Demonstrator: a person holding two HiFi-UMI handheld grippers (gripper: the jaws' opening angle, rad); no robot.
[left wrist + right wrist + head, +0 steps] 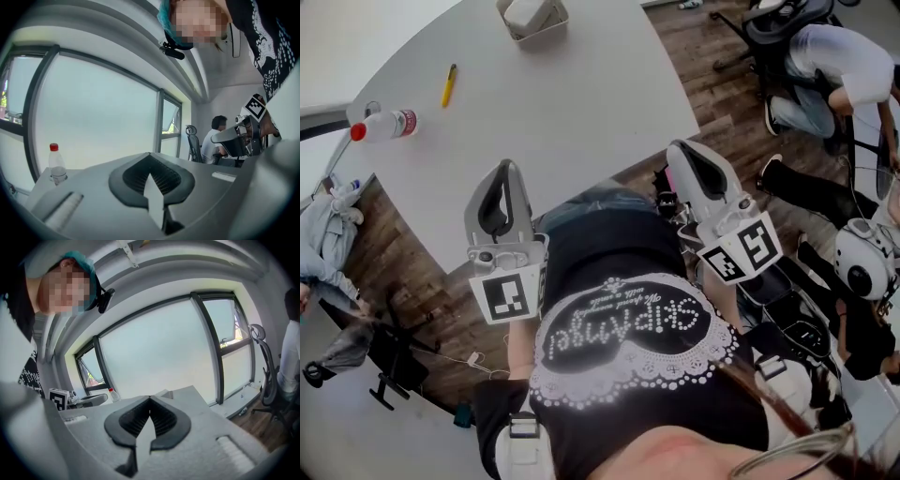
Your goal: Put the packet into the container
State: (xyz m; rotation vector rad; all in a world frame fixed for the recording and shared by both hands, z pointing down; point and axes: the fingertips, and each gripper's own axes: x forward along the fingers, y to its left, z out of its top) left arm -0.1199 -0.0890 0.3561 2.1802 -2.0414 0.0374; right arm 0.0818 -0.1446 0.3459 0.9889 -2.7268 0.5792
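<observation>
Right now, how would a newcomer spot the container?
Start at the big white table. At its far edge sits the container. Unlike the yellow pen and red-capped bottle further left, it is a pale, open, box-shaped tub.

Noted a white round-edged table standing on dark wood-plank floor. Found large frosted windows in dark frames along one wall, passing even daylight. Recorded a curved white ceiling band above them. Logged a black office chair near the window, with a seated person just beside it.
</observation>
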